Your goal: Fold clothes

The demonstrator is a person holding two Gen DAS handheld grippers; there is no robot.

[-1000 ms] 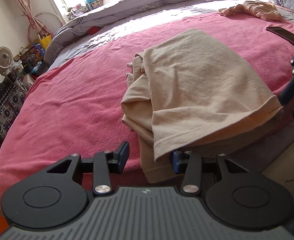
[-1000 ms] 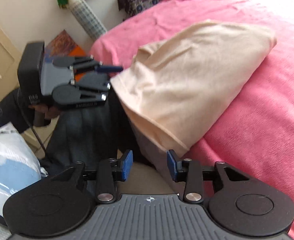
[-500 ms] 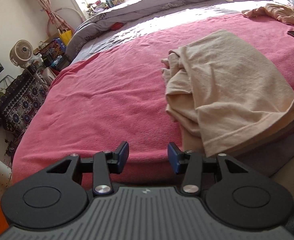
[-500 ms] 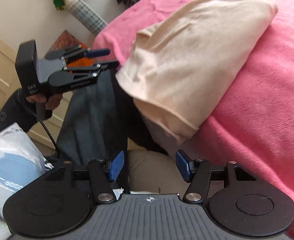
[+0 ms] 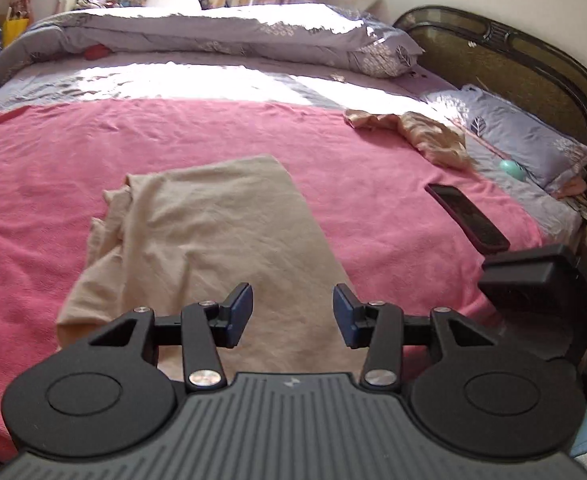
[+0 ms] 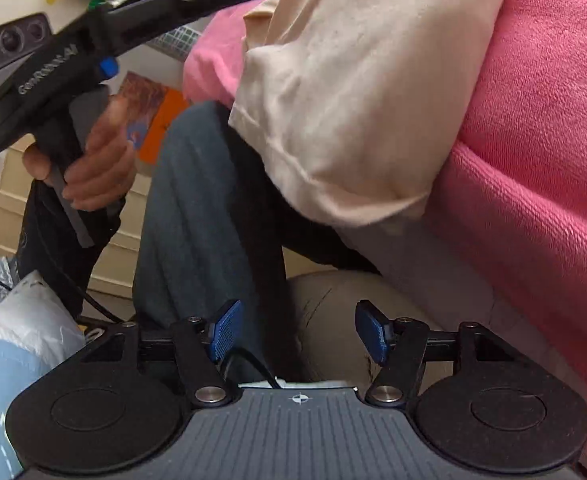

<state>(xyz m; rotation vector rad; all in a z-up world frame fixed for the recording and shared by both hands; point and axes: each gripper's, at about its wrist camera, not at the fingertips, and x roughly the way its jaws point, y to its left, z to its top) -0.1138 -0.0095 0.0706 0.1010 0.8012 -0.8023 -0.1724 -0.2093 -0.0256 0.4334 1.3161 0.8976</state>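
Note:
A folded beige garment (image 5: pixel 213 240) lies on the pink blanket (image 5: pixel 53 184), its near end hanging over the bed's front edge; its left side is bunched. It also shows in the right wrist view (image 6: pixel 357 92). My left gripper (image 5: pixel 292 316) is open and empty, just above the garment's near end. My right gripper (image 6: pixel 297 330) is open and empty, low beside the bed, below the garment's hanging hem, pointing at a leg in dark trousers. A second crumpled beige garment (image 5: pixel 425 136) lies far right on the bed.
A dark phone (image 5: pixel 465 216) lies on the blanket at the right. A teal ball (image 5: pixel 511 169) and a grey pillow (image 5: pixel 521 136) sit by the dark headboard (image 5: pixel 533 68). A rolled grey duvet (image 5: pixel 221 32) runs along the bed's far side. A plastic bag (image 6: pixel 17 340) lies on the floor.
My left gripper swung right and opened wider, now centred over the garment's near end. My right gripper dropped lower beside the bed and opened wider. The garment has not moved.

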